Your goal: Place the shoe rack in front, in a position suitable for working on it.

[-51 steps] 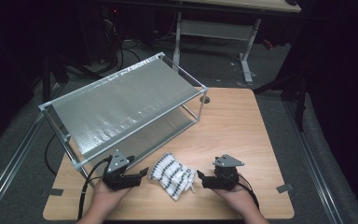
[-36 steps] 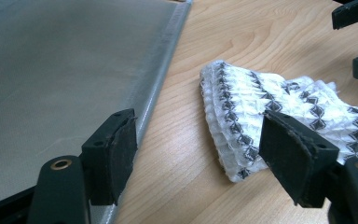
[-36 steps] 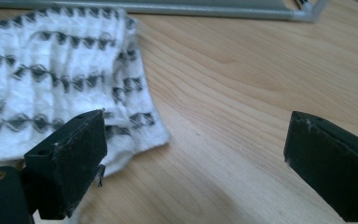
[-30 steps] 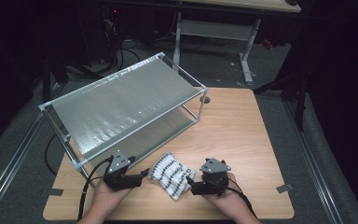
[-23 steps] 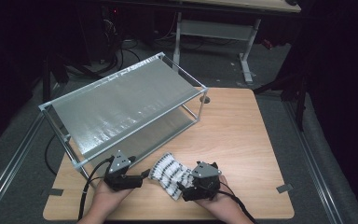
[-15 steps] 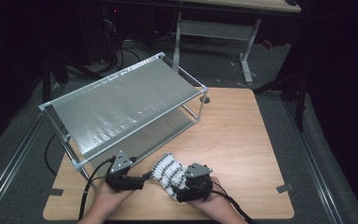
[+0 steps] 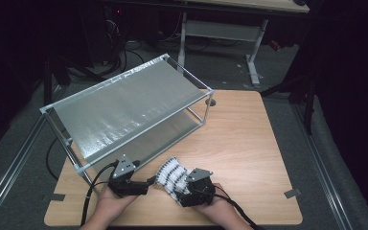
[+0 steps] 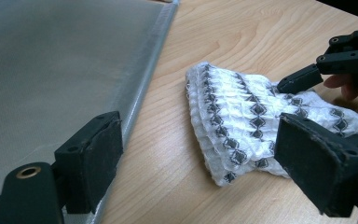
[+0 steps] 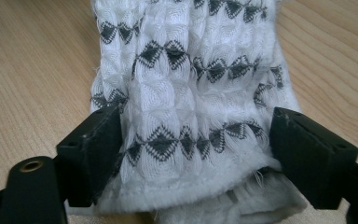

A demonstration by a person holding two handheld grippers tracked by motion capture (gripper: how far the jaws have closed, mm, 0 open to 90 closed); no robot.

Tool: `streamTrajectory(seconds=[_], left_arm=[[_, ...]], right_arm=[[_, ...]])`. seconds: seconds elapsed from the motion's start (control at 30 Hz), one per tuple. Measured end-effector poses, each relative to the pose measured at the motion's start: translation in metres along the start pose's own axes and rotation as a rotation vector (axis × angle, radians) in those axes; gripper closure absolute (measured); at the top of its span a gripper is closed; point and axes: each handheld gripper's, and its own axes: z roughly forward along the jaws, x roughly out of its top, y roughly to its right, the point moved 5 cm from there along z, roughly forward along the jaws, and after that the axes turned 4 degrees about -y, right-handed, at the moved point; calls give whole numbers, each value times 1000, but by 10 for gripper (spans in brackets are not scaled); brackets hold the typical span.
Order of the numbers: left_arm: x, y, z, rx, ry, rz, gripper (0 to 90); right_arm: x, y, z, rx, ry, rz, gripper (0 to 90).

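A folded white cloth (image 7: 170,173) with rows of dark diamonds lies near the front edge of the wooden table (image 7: 249,143). My left gripper (image 7: 151,181) rests on the table just left of it. Its jaws have just been opening and stand open, with nothing between them. In the left gripper view (image 8: 205,156) the cloth (image 8: 242,116) lies ahead to the right. My right gripper (image 7: 183,187) is low over the cloth's near end. In the right gripper view (image 9: 191,149) the open jaws straddle the cloth (image 9: 191,88), one at each edge.
A metal-framed rack (image 7: 124,110) with two frosted shelves stands at the table's back left; its lower shelf edge (image 8: 144,88) runs close beside my left gripper. Bare wood stretches to the right and behind the cloth. Desk legs stand on the floor beyond the table.
My right gripper has moved left and down from beside the cloth to over its near end. The left gripper has kept its place.
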Motion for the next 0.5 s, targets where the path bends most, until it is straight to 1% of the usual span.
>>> streamTrajectory(seconds=[0.17,0.27,0.37,0.43,0.5], left_arm=[[0,1,1,2,-5,7,168],[0,1,1,-3,-3,6,171],[0,1,1,-4,5,6,176],[1,1,0,-2,12,5,179],[1,1,-1,-3,14,9,188]], right_arm=[[0,0,-2,3,4,-8,290],[-1,-2,-3,11,13,-16,365],[-1,-4,-5,16,16,-19,474],[-1,-6,-6,19,14,-29,565],[-1,-8,-7,27,10,-39,632]])
